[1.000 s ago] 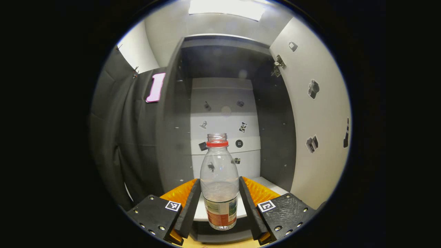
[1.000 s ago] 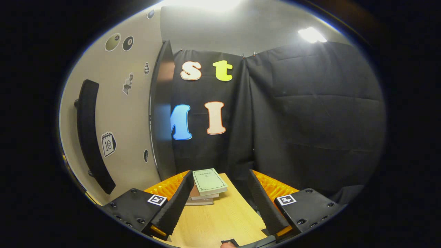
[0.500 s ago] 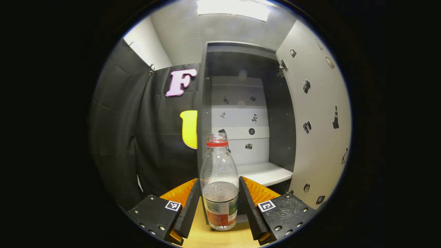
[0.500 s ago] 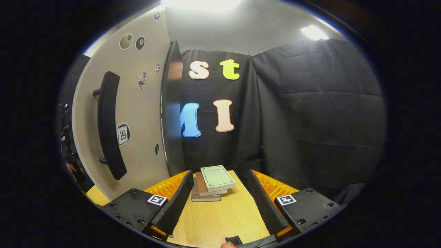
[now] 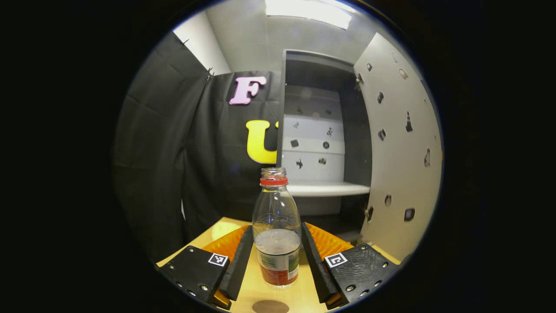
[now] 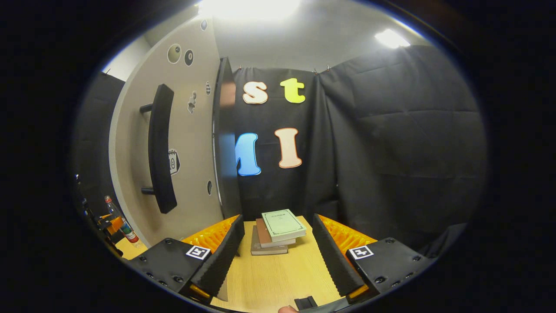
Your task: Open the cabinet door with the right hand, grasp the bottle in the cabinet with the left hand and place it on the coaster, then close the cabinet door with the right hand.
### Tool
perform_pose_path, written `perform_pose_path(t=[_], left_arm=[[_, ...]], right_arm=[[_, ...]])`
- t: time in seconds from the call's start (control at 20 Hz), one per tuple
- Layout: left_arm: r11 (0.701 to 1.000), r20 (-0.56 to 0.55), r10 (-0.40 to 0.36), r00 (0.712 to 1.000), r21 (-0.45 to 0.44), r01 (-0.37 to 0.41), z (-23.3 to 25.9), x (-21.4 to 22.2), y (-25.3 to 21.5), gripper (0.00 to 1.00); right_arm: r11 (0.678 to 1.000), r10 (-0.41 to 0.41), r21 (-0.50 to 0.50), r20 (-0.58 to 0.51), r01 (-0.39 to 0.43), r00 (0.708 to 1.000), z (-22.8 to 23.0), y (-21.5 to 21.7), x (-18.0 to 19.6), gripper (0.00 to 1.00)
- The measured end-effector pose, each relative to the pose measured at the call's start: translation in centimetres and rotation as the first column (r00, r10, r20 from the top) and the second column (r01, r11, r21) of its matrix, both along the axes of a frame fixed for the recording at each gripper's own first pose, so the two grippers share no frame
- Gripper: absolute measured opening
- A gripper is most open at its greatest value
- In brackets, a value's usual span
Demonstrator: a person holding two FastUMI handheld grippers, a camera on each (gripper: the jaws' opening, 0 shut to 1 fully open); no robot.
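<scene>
A clear plastic bottle [image 5: 277,234] with a red neck ring, no cap and a red-and-green label stands upright between my left gripper's [image 5: 276,229] fingers, which press on both its sides. It hangs just above the wooden table [image 5: 217,232]. A dark round coaster [image 5: 270,306] lies on the table right below and in front of it. Behind stands the open cabinet [image 5: 319,143] with its white shelf [image 5: 328,188]. My right gripper [image 6: 278,258] is open and holds nothing, just right of the open cabinet door [image 6: 191,143] with its black handle [image 6: 160,148]. The bottle [image 6: 121,224] shows small at far left.
The open door [image 5: 399,143] stands at the right in the left gripper view, with stickers on it. A stack of books [image 6: 278,230] lies on the table ahead of the right gripper. Black cloth walls close off the back and sides.
My left gripper has drawn back out of the cabinet with the bottle and come down over the table; the coaster has come into view. The right gripper has backed slightly away from the door.
</scene>
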State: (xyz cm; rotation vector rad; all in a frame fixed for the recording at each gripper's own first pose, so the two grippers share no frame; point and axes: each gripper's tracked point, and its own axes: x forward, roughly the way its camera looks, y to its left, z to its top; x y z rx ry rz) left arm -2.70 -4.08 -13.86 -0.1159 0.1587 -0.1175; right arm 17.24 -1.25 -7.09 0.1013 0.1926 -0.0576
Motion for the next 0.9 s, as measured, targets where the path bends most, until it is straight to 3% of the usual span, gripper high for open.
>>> perform_pose_path(t=[0.2, 0.9], left_arm=[[0.999, -0.001, 0.03, 1.0, 0.014, -0.03, -2.9, -1.9, 0.9, 0.63], [1.0, -0.111, 0.029, 0.993, 0.016, -0.027, -14.2, -4.0, -0.6, 0.63]], right_arm=[[0.999, 0.02, -0.029, -0.012, -0.021, 1.0, -0.4, 0.9, -0.3, 1.0], [0.994, 0.02, -0.109, -0.026, -0.022, 0.999, -0.7, 0.6, -1.7, 1.0]])
